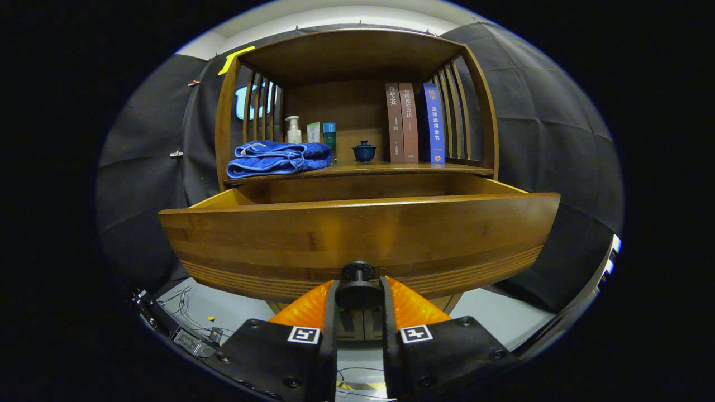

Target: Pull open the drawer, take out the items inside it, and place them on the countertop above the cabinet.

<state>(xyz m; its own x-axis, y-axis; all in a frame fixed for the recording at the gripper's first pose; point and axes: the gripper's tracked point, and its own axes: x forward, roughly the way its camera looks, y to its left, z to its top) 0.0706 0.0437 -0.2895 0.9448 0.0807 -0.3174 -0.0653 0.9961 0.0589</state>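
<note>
Drawer (357, 234) pulled out, gripper (359, 293) on knob (358, 273).
Both orange fingers (304, 310) clamped on black knob; blue towel (277, 157) on countertop (391, 167) above.

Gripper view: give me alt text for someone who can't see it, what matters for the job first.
The gripper is shut on the round black knob of a wooden drawer that stands pulled open; its inside is hidden behind the drawer front. On the countertop above lie a folded blue towel, bottles, a small blue lidded cup and three upright books.
</note>
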